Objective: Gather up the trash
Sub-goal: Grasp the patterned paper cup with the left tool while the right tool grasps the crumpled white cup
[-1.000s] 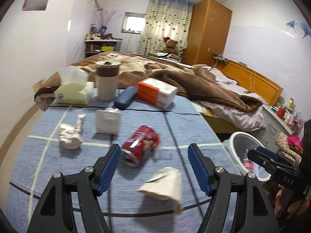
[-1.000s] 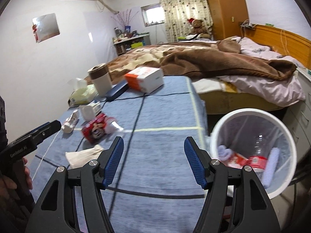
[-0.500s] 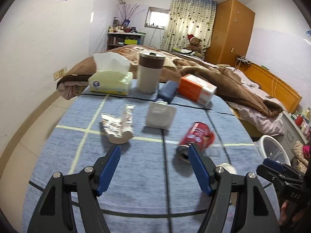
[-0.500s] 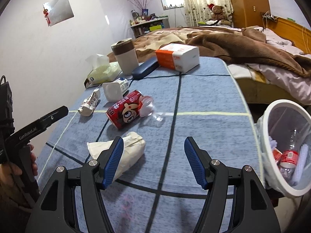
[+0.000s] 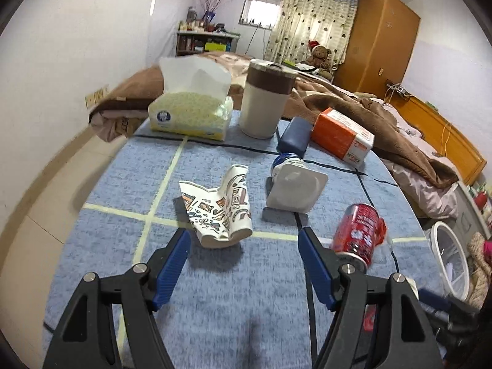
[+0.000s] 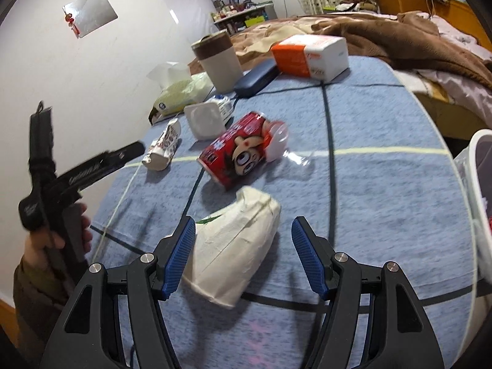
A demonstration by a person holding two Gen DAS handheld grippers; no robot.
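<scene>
A crushed patterned paper cup (image 5: 220, 209) lies on the blue tablecloth just ahead of my open, empty left gripper (image 5: 244, 243); it also shows in the right wrist view (image 6: 163, 147). A red can (image 5: 358, 230) lies to its right, with a white yogurt tub (image 5: 295, 189) behind. In the right wrist view a crushed white paper cup (image 6: 232, 246) lies between the fingers of my open right gripper (image 6: 243, 236), untouched. The red can (image 6: 243, 150) and the yogurt tub (image 6: 204, 120) lie beyond it. The white trash bin (image 6: 479, 190) stands at the right edge.
At the table's far side stand a tissue pack (image 5: 190, 113), a brown-and-white tumbler (image 5: 264, 98), a dark blue case (image 5: 293, 140) and an orange box (image 5: 341, 136). A bed with a brown blanket (image 5: 369, 110) lies beyond. The bin also shows right of the table (image 5: 449, 258).
My left gripper has swung left from the red can to face the patterned cup. My right gripper has turned from the bin and moved up around the white paper cup.
</scene>
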